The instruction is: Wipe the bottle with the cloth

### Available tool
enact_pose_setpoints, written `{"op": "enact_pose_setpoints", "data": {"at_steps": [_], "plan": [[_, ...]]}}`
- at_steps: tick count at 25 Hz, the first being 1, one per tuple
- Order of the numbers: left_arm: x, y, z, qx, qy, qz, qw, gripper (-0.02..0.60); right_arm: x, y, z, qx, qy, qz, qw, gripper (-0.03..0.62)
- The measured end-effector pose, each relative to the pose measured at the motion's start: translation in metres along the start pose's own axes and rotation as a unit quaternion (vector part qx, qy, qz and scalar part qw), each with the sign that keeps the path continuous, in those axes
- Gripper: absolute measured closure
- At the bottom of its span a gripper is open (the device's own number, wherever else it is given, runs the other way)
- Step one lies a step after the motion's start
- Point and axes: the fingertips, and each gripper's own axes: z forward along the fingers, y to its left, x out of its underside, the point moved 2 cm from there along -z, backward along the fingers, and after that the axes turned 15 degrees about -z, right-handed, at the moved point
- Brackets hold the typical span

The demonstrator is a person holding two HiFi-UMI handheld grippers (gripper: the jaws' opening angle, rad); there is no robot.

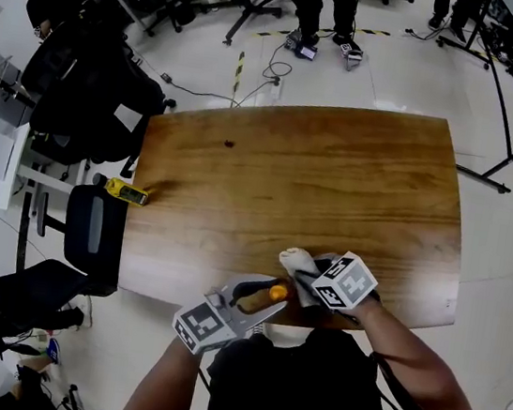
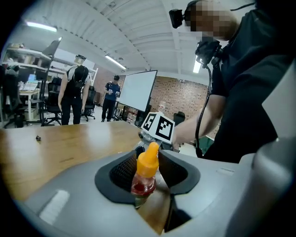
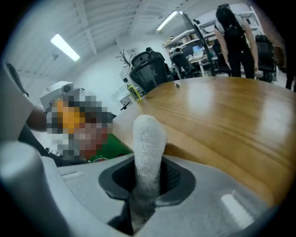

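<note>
The big brown wooden table (image 1: 335, 182) is taking up most of the head view, and everything is happening right over its near edge, the side closest to the person. Both tools are hovering there, tips angled in toward each other.

The right gripper (image 3: 148, 178) is pinching a rolled-up white fluffy terry cloth (image 3: 149, 143). Its jaws are squeezing narrow on the lower part, and the rounded end is sticking straight out past them.

The left gripper (image 2: 147, 172) is clamping a small clear plastic bottle with red liquid and an orange pointed cap (image 2: 146, 169). The pads are pressing on the body from both sides, so it's being carried in the air, not resting on the table.

The bit that matters: the bottle's long axis is running along the left jaws, cap end poking out toward the right gripper. Over that near edge, the cloth is sitting just to the far right of the cap. They're really close, but I can't tell if they're touching. Looks like the right hand is the one doing the rubbing, probably sliding the cloth down along the bottle.
</note>
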Motion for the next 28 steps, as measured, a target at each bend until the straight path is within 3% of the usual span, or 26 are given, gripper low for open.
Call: {"op": "enact_pose_setpoints", "data": {"at_steps": [3, 5, 7, 14, 18, 28], "plan": [[0.000, -0.001, 0.001, 0.006, 0.003, -0.006, 1.0000, 0.419, -0.026, -0.004, -0.018, -0.034, -0.058, 0.018, 0.998, 0.519], [-0.001, 0.000, 0.000, 0.008, 0.004, -0.011, 0.9999, 0.419, -0.057, -0.006, -0.032, -0.082, -0.125, 0.049, 0.988, 0.519], [-0.001, 0.001, 0.000, 0.010, 0.003, -0.016, 0.9998, 0.419, -0.085, -0.003, -0.041, -0.139, -0.161, 0.064, 0.975, 0.519], [-0.002, -0.001, -0.001, 0.007, -0.005, -0.023, 0.9997, 0.416, -0.098, 0.031, -0.006, -0.255, -0.066, -0.005, 0.965, 0.519], [-0.002, 0.000, -0.001, 0.004, -0.013, -0.031, 0.9994, 0.414, -0.086, 0.026, 0.012, -0.256, -0.038, -0.004, 0.966, 0.519], [0.000, 0.002, -0.001, -0.001, -0.030, -0.027, 0.9992, 0.410, -0.057, 0.013, 0.047, -0.199, 0.009, -0.024, 0.980, 0.519]]}}
